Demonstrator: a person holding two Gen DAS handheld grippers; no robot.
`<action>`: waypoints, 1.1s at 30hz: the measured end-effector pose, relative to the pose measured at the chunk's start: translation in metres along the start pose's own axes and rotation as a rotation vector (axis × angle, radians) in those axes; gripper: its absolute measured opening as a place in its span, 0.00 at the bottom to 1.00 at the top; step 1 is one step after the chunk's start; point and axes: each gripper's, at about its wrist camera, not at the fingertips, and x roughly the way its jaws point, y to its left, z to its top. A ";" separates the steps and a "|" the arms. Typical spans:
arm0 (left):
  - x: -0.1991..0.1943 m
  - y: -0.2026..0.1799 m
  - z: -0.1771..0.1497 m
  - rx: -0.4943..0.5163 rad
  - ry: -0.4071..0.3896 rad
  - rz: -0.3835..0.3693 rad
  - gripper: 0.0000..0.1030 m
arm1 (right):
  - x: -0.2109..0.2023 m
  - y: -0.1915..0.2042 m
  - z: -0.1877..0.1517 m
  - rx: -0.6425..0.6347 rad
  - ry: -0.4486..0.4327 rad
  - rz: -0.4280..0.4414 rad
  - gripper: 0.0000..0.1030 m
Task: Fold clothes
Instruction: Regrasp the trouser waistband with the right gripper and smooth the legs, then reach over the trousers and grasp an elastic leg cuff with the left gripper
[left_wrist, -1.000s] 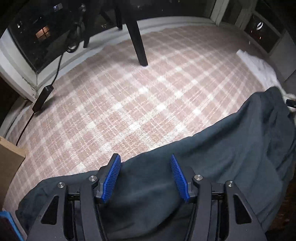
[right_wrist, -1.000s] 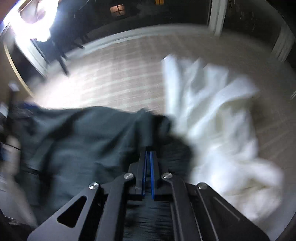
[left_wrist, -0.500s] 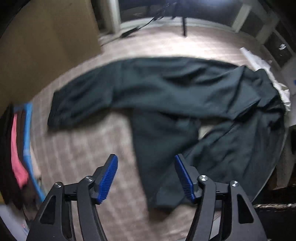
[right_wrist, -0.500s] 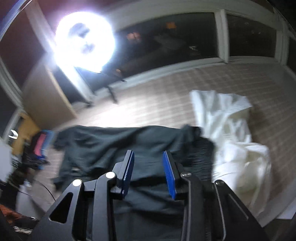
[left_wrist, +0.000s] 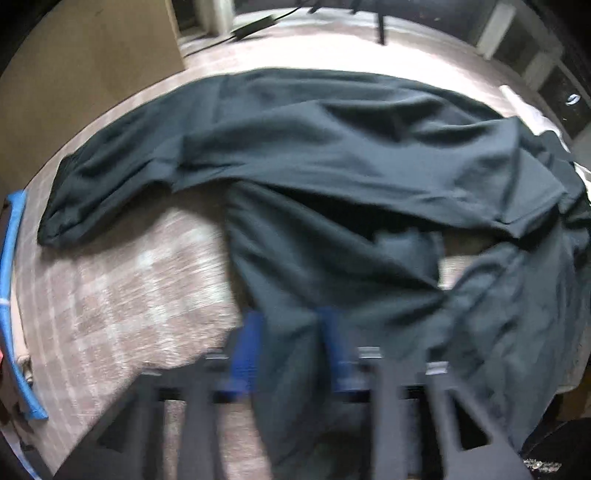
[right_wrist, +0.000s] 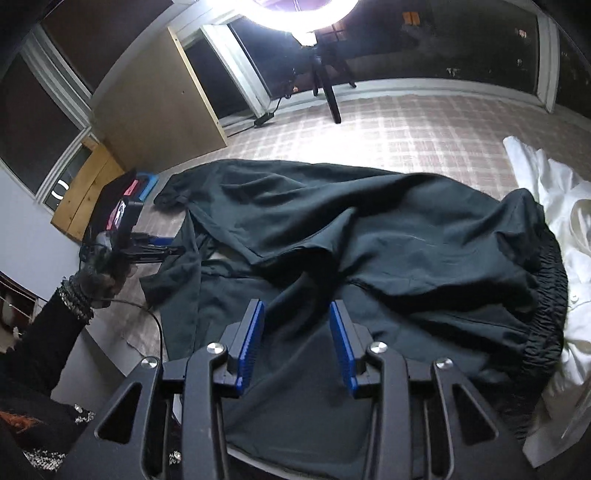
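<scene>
- Left claw (left_wrist: 291, 354): motion-blurred; its pads appeared apart in the left wrist view, yet it was read as shut, with the lower trouser leg running between them; a pinch on that cloth was judged likely.
- Dark green trousers (right_wrist: 369, 236): spread on the plaid-covered bed (right_wrist: 406, 125), long axis running left to right, leg cuffs at the left, elastic waistband (right_wrist: 550, 295) at the right beside a white garment (right_wrist: 554, 192).
- Right claw (right_wrist: 295, 339): moderately open and empty, poised above the seat of the trousers, nearer the waistband than the left claw.
</scene>
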 end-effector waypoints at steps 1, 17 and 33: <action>-0.004 0.000 -0.002 -0.015 -0.014 -0.018 0.01 | -0.001 0.000 0.000 0.001 -0.003 0.000 0.35; -0.155 0.104 -0.124 -0.237 -0.040 0.391 0.36 | 0.102 0.059 -0.029 -0.247 0.193 -0.005 0.35; -0.077 0.075 -0.110 -0.191 0.000 0.158 0.51 | 0.169 0.180 -0.044 -0.484 0.328 0.164 0.35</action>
